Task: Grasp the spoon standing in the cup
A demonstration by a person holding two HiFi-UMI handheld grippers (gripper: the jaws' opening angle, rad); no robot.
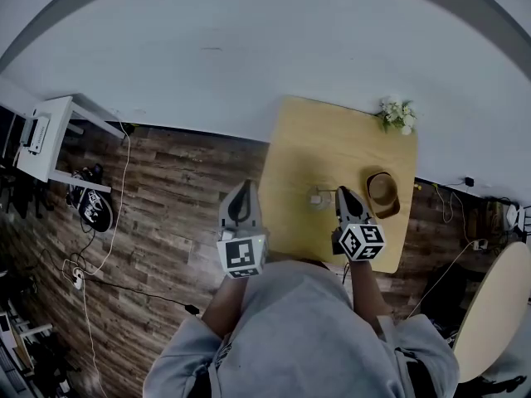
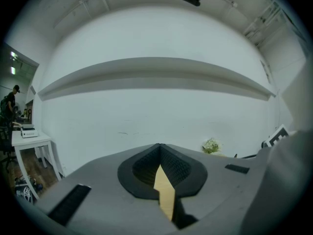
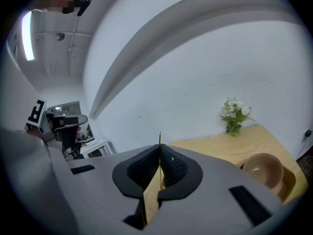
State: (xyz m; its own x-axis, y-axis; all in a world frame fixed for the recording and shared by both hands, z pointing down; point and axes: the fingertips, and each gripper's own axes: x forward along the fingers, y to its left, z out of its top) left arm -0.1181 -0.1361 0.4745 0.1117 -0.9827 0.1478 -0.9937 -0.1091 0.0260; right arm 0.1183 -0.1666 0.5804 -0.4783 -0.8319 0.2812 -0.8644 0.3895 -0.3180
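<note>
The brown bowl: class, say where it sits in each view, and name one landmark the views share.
Head view: bowl right of centre, on the table.
Left gripper view: not in it.
Right gripper view: lower right corner, on the table.
Shared landmark: the white flowers at the table's far edge.

Head view looks down; all three views share flowers point(image 1: 397, 114).
</note>
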